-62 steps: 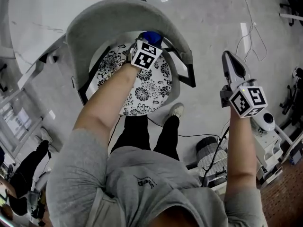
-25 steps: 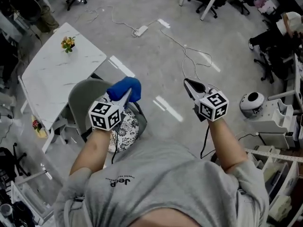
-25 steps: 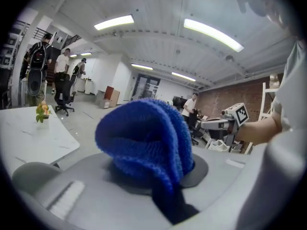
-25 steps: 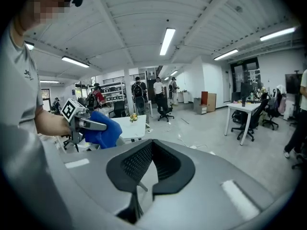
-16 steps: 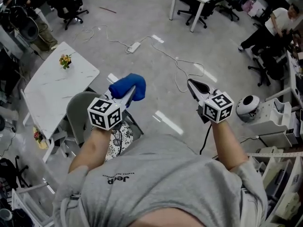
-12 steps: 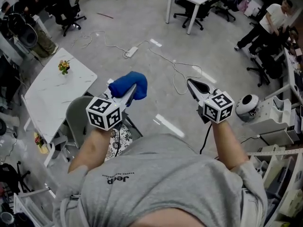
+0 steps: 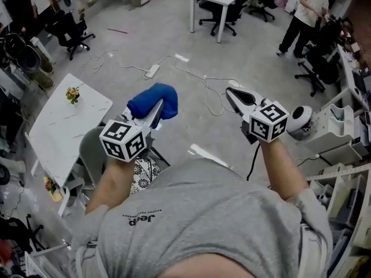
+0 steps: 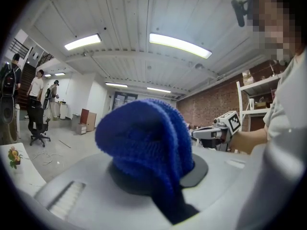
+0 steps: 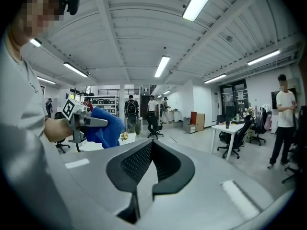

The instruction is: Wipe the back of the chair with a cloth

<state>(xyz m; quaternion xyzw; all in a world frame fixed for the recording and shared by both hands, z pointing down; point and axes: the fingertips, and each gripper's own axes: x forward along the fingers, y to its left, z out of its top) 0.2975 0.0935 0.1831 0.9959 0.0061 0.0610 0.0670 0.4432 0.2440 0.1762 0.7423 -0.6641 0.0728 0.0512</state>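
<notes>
- The chair (image 7: pixel 88 153) stands low at the left of the head view: a grey curved back and a black-and-white flowered seat (image 7: pixel 141 172), both partly hidden behind the person's left forearm.
- The left gripper (image 7: pixel 156 108) is held in the air above the chair, not touching it.
- Its jaws are clamped on the blue cloth (image 7: pixel 152 99), which bunches up in a thick fold over the jaw tips.
- In the left gripper view the cloth (image 8: pixel 144 138) fills the middle, with one strip pinched down between the jaws.
- The cloth is clear of the chair back. In the head view it lies above and to the right of the back.
- The right gripper (image 7: pixel 231 94) is held well to the right of the chair, over bare floor.
- Its jaws are together, and the right gripper view shows nothing between them.
- Just left of the chair is a white counter (image 7: pixel 64 123), with a small bunch of flowers (image 7: pixel 72 94) on it.
- Beyond the chair a cable with a power strip (image 7: pixel 153 70) lies on the floor.
</notes>
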